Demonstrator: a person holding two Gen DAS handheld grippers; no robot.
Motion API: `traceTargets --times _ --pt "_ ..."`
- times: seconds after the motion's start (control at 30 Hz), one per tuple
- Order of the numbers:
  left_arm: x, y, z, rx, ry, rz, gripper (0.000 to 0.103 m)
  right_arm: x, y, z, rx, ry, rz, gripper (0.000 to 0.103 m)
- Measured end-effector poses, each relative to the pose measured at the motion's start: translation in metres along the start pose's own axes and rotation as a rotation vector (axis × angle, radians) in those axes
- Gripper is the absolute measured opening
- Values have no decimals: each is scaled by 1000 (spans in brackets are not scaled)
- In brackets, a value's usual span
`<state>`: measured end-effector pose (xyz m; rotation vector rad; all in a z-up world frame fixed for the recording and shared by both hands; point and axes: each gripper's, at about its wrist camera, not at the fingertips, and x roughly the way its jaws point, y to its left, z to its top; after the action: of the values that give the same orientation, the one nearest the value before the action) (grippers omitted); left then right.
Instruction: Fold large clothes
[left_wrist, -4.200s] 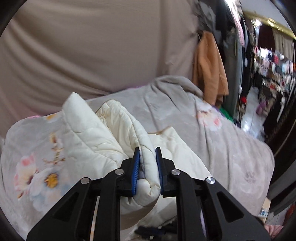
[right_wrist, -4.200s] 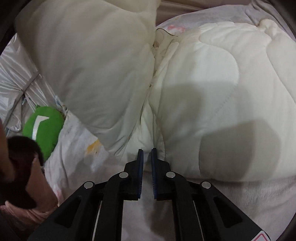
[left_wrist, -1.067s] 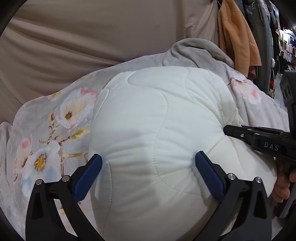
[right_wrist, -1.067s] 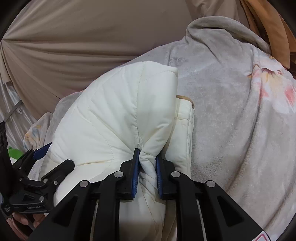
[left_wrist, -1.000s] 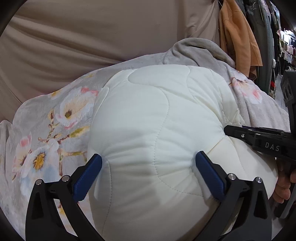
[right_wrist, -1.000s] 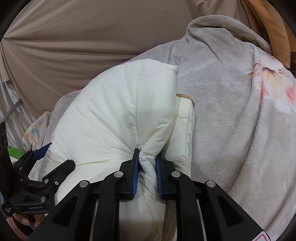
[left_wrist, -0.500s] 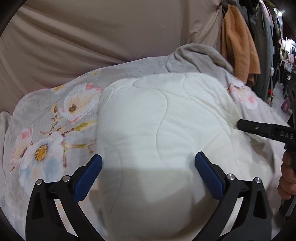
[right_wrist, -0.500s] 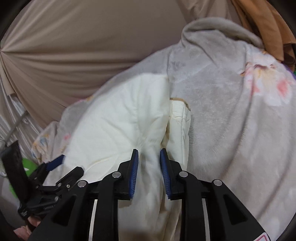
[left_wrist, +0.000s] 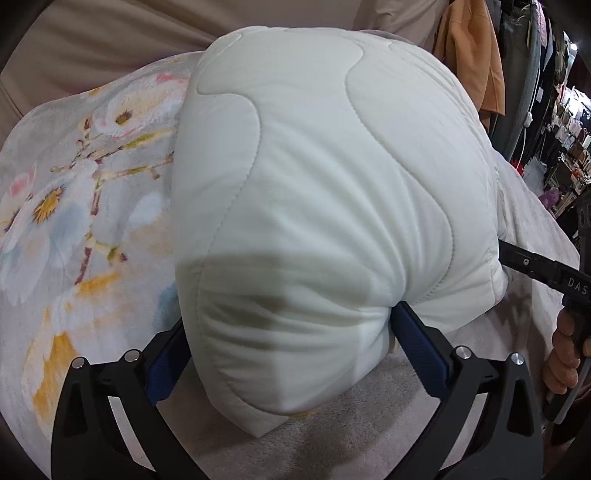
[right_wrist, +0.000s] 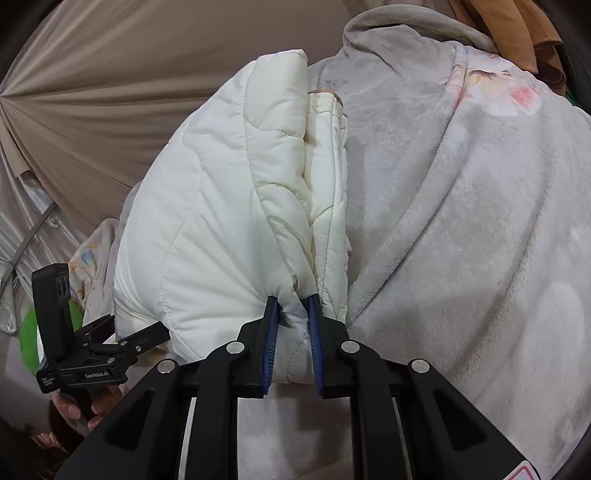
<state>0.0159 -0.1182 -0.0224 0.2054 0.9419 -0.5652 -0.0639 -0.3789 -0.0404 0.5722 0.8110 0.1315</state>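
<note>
The puffy white coat (left_wrist: 325, 206) hides the tips of your left claw (left_wrist: 288, 350). You cannot see what lies under the flowery blanket (left_wrist: 74, 206). The shop things (left_wrist: 565, 122) far off are too small to tell.

"das" on the right gripper (left_wrist: 543, 267); perhaps "genrobot.ai" on the left gripper (right_wrist: 110, 334).

Your left gripper (left_wrist: 288, 343) points steeply down, its jaws spread wide and pressing into both sides of the cream quilted bundle (left_wrist: 325, 192). Your right gripper (right_wrist: 291, 332) tilts down less sharply, its jaws narrow and closing on a pinched fold of the same bundle. Your right hand (left_wrist: 565, 354) wraps its handle at the frame edge; your left hand (right_wrist: 79, 410) is dim, probably gripping likewise.
</note>
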Motion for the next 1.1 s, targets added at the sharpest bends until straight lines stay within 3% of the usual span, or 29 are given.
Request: traceTargets --times 0.1,0.13,0.23,0.33,0.37,0.47,0.63,0.8,0.87,1.0,1.07,1.1 --pt "-16 -2 2 14 -5 0 98 -11 0 7 23 6 27 16" --pt "-27 -1 3 19 -21 -3 98 -23 0 13 29 -15 47 22" --pt "-77 6 15 22 -152 3 98 -52 4 34 25 -93 60 29" --pt "-105 20 35 -7 -234 4 98 -56 3 58 8 -129 3 52" --pt "-106 30 45 -33 -243 -5 98 -50 -1 65 8 -118 -8 55" --pt "-86 53 67 -110 -179 -78 98 -17 -13 82 39 -26 -9 56" --pt "-23 64 75 -151 -18 -145 98 37 -27 86 112 118 78 56" --pt "2 57 78 -174 9 -256 98 61 -36 90 164 177 185 61" --pt "7 48 79 -159 -6 -223 98 70 -39 90 182 193 222 66" --pt "9 32 82 -103 -33 -155 98 79 -39 90 164 190 246 63" --pt "5 27 83 -73 -47 -132 98 76 -34 88 146 174 264 46" --pt "2 25 83 -59 -54 -118 93 74 -30 86 140 164 272 42"
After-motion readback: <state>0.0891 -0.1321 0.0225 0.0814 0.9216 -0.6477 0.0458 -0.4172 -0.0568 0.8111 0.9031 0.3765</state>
